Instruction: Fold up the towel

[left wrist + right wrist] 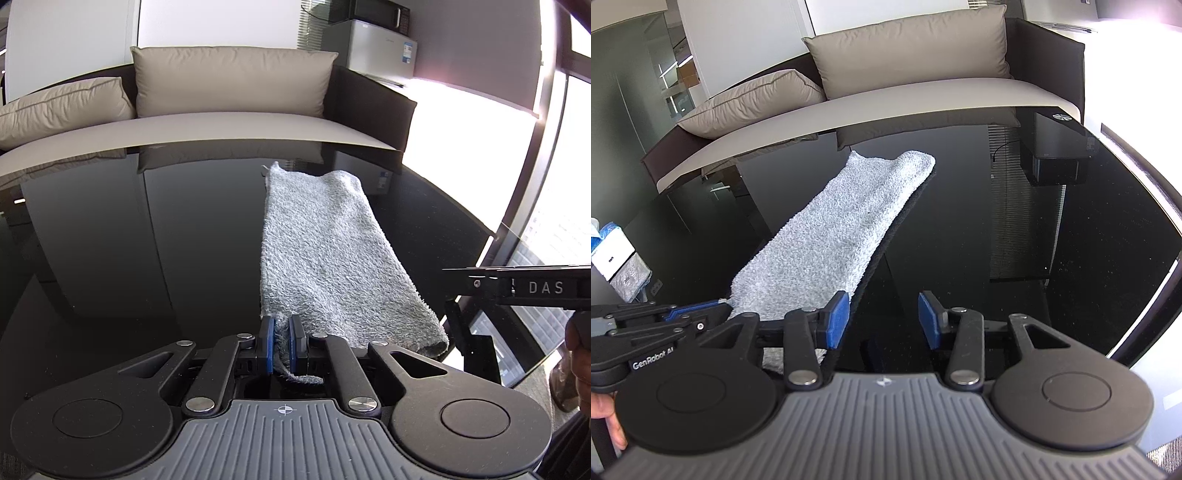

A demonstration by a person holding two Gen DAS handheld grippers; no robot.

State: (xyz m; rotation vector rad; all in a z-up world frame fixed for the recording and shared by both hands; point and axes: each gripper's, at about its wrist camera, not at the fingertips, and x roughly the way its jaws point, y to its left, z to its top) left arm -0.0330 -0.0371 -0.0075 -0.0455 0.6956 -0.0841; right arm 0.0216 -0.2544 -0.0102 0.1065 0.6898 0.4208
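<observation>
A grey terry towel [317, 251] lies as a long folded strip on the glossy black table [147, 240], running away from me. My left gripper [281, 338] is shut on the towel's near left corner, and a bit of cloth hangs out behind the blue pads. In the right wrist view the towel [827, 236] stretches off to the upper left. My right gripper [882, 319] is open and empty just right of the towel's near end, its left pad [839, 317] beside the towel's edge. The left gripper [698, 312] shows there at the towel's near corner.
A beige sofa [221, 122] with cushions stands behind the table's far edge. The right gripper's body [524, 288] is at the right of the left view. A small fridge with a microwave [380, 44] stands at the back right. The table's right edge [1167, 236] curves near bright windows.
</observation>
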